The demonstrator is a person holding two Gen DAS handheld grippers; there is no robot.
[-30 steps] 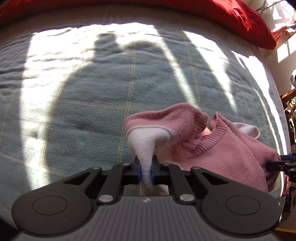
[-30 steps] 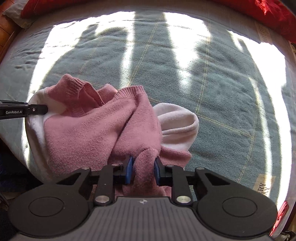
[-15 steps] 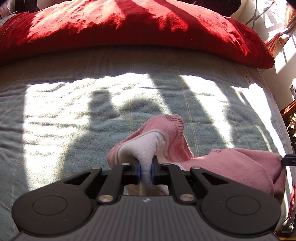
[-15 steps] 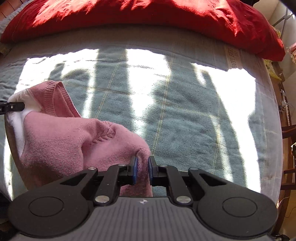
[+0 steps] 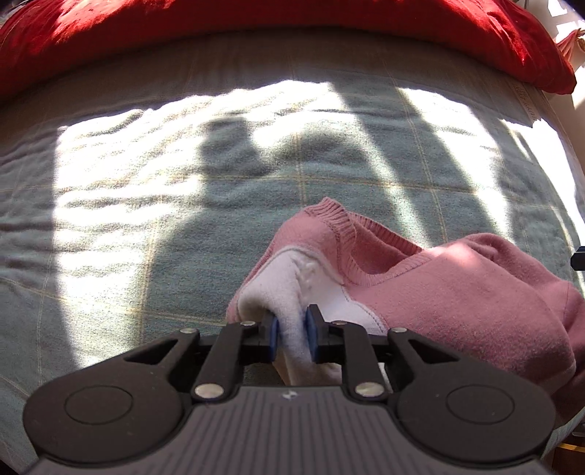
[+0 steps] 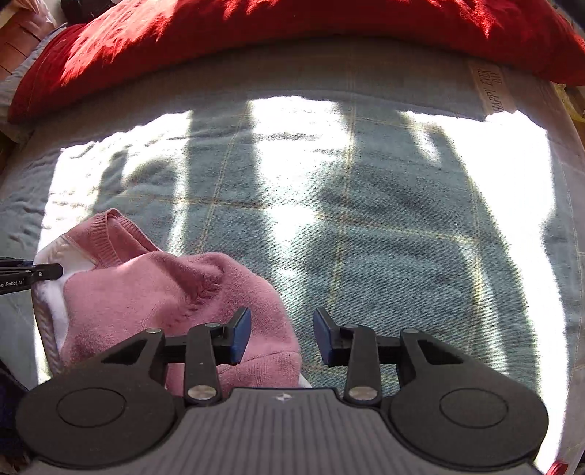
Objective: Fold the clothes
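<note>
Nearest to me, my left gripper [image 5: 292, 338] points steeply down at the bed, and its blue pads [image 5: 273, 338] stand on either side of a bunched white fold of the pink sweater [image 5: 457, 292]. The jaws are opening as I look; the white cloth sits between them and fills the gap, and the pads look to be touching it on both sides. My right gripper [image 6: 281, 338] is also tilted steeply down. Its jaws are opening and stand well apart with nothing clamped. The left pad [image 6: 239, 338] sits over the sweater's near corner [image 6: 256, 350], while the right pad hangs above bare blanket.

The sweater lies on the near part of the bed, in a loose heap rather than flat. In the left wrist view it spreads from the gripper out to the right, its ribbed neckline [image 5: 351, 234] raised and curling, with white lining showing below it. In the right wrist view the same garment sits at lower left, and the tip of my left gripper [image 6: 47, 272] reaches in from the left edge beside the white part.

Beyond the sweater stretches the grey-green checked blanket [image 6: 384, 219], striped with bright sunlight and long shadows. A printed label [image 6: 491, 89] sits near its far right edge. At the far end lies a red cushion [image 5: 256, 33] running across the bed's width.
</note>
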